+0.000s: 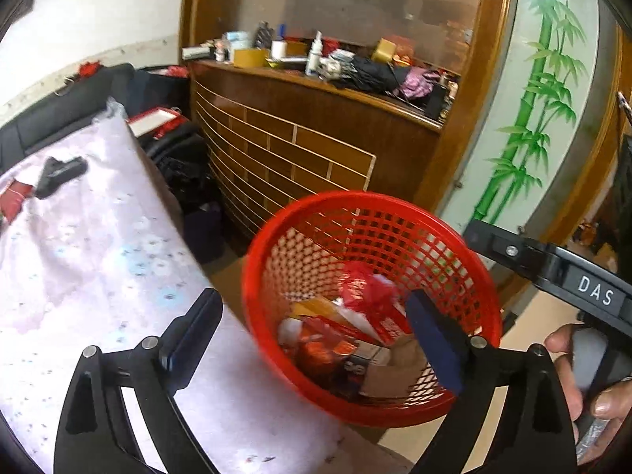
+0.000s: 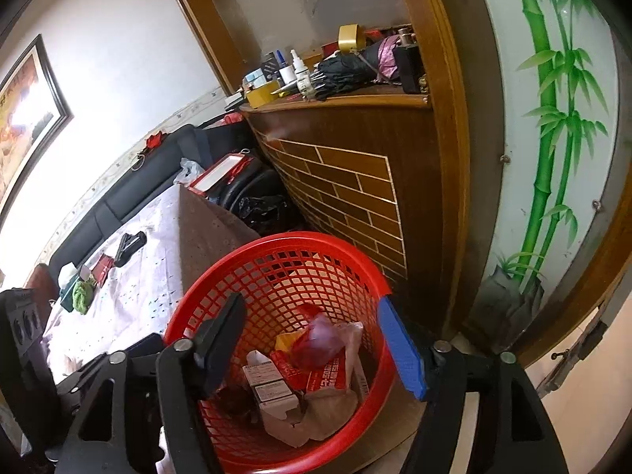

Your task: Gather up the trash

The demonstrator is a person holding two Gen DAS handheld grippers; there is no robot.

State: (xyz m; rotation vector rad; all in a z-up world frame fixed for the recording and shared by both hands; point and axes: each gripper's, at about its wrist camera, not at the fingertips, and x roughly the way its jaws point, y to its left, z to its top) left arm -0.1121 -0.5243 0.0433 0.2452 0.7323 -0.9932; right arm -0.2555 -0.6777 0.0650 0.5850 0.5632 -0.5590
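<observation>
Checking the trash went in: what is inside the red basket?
The red basket holds a red plastic bag, white cartons and crumpled paper. Anything beneath that pile is covered.

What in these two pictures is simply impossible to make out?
- Bottom of the red basket, both views: buried under wrappers and boxes.
- Red wrapper, left view: blurred, so its print is unreadable.
- Small bottles on the wooden counter, both views: labels too small.
- Framed picture, right view: cut off by the left edge, washed out by glare.
- Floor under the table: hidden by its cloth.
</observation>
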